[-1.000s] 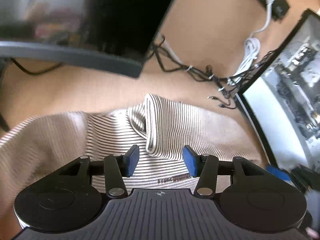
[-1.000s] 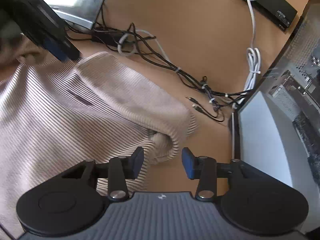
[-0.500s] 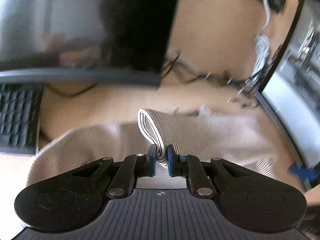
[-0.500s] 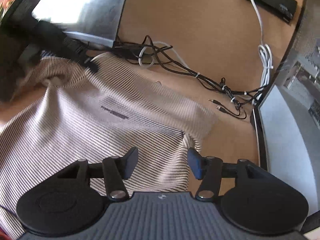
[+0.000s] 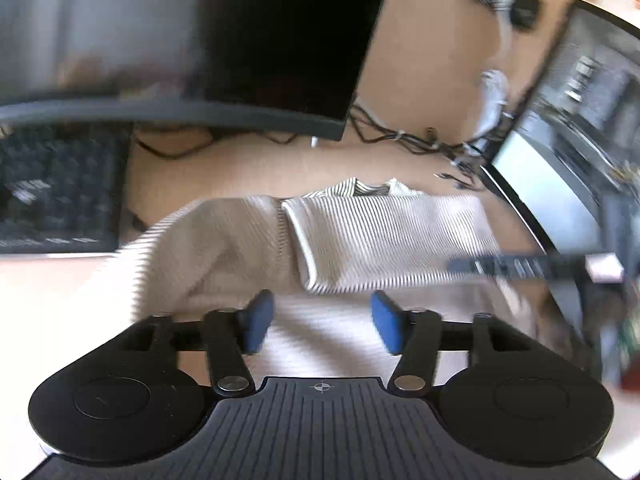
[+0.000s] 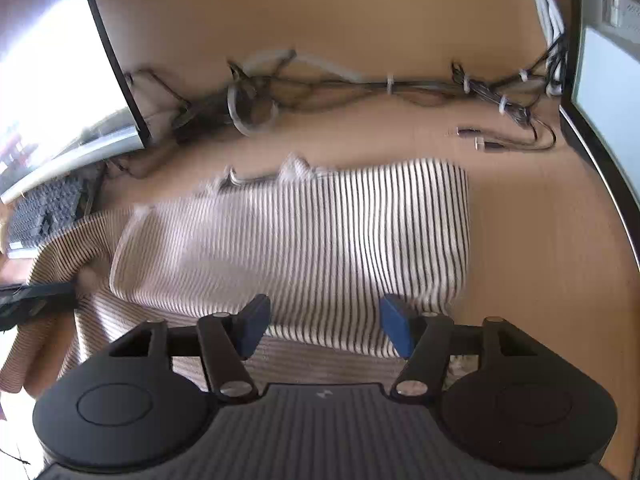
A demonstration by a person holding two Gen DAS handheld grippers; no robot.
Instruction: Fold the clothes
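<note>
A cream garment with thin dark stripes (image 5: pixel 384 240) lies on the wooden desk, with one part folded over the rest; it also shows in the right wrist view (image 6: pixel 320 232). My left gripper (image 5: pixel 322 322) is open and empty just above the garment's near part. My right gripper (image 6: pixel 326 326) is open and empty over the near edge of the folded panel. The other gripper shows as a dark blurred bar at the right of the left wrist view (image 5: pixel 520 268) and at the left edge of the right wrist view (image 6: pixel 32 300).
A curved monitor (image 5: pixel 180 40) and a keyboard (image 5: pixel 52 192) stand at the back left. A second screen (image 6: pixel 608 92) stands at the right. A bundle of cables (image 6: pixel 360 88) lies behind the garment on the desk (image 6: pixel 540 240).
My left gripper, shut on a fold of the garment half a second ago, has opened and let it go. The fold now lies flat. Both grippers have shifted over the garment.
</note>
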